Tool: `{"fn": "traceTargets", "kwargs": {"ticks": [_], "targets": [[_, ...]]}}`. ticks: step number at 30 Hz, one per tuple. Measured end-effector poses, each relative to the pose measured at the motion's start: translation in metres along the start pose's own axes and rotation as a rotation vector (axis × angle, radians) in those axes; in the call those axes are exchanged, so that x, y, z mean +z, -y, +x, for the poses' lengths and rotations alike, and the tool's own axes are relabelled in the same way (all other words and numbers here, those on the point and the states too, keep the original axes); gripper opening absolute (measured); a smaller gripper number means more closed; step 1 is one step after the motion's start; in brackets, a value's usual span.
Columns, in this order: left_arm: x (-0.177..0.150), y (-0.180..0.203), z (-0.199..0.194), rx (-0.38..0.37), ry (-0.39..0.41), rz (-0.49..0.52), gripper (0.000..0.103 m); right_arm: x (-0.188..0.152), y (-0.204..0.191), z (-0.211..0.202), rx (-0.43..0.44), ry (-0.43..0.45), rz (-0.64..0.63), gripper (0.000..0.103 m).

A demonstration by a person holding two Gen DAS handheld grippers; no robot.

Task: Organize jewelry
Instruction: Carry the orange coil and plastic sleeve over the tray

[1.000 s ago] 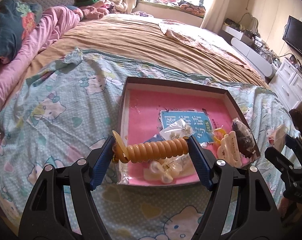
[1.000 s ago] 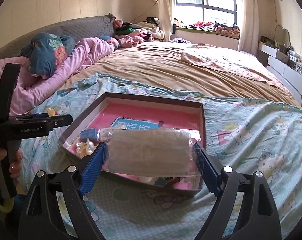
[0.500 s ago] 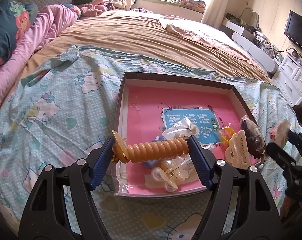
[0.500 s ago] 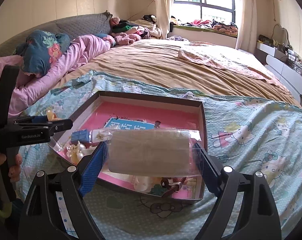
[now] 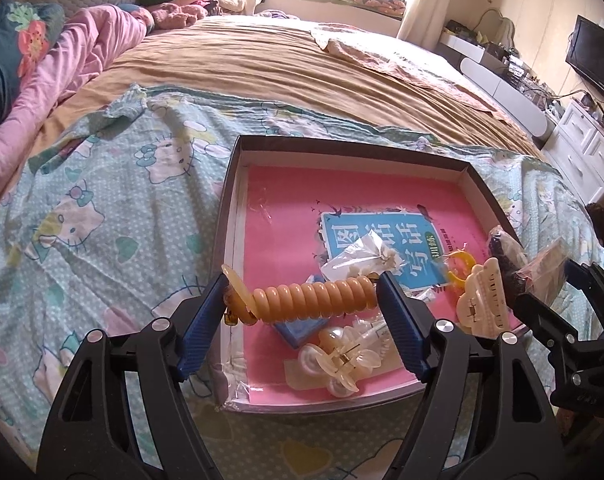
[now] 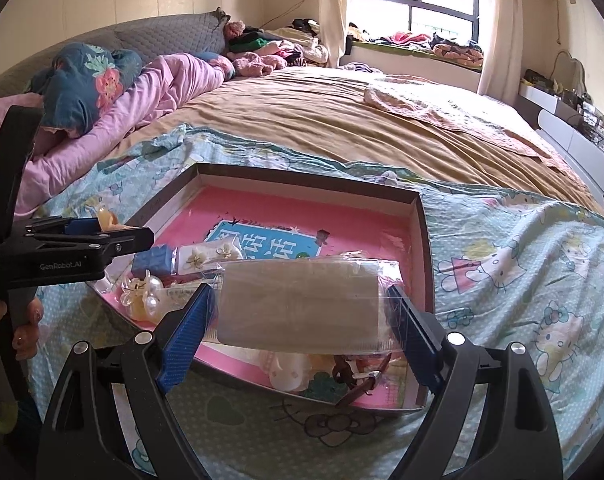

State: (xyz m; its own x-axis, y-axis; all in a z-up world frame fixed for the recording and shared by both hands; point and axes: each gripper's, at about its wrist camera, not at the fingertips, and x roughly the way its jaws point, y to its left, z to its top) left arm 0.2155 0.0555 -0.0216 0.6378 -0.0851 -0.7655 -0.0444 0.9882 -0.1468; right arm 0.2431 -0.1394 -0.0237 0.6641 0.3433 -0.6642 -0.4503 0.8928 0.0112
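My left gripper (image 5: 304, 304) is shut on an amber spiral hair tie (image 5: 314, 298) and holds it above the near left corner of a shallow dark box (image 5: 354, 152) with a pink floor. The box holds a cream claw clip (image 5: 484, 300), a clear flower clip (image 5: 338, 364), a small blue block (image 5: 302, 326) and small clear packets (image 5: 362, 258). My right gripper (image 6: 302, 312) is shut on a clear plastic packet (image 6: 302, 304) with a beige card, held over the box's near edge (image 6: 261, 384). The left gripper also shows in the right wrist view (image 6: 81, 240).
The box lies on a Hello Kitty sheet (image 5: 113, 216) on a wide bed with a tan cover (image 5: 285, 64). Pink bedding and pillows (image 5: 81, 52) lie at the far left. White drawers (image 5: 586, 152) and a TV (image 5: 598, 60) stand at the right.
Both grippers have moved forward over the box with their loads still held. The box now looks closer and larger in both views.
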Motion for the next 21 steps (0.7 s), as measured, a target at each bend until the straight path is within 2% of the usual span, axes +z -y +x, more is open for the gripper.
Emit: {"fn": "traceTargets", "kwargs": {"ticks": [3,21], "targets": [[0.001,-0.001,0.001,-0.001,-0.001,-0.003,0.075,0.001,-0.001,0.003,0.004,-0.006,-0.004,0.085],[0.009,-0.011,-0.011,-0.016,0.024,-0.041,0.078,0.003,-0.032,0.033,0.03,-0.063,-0.063,0.086]]}}
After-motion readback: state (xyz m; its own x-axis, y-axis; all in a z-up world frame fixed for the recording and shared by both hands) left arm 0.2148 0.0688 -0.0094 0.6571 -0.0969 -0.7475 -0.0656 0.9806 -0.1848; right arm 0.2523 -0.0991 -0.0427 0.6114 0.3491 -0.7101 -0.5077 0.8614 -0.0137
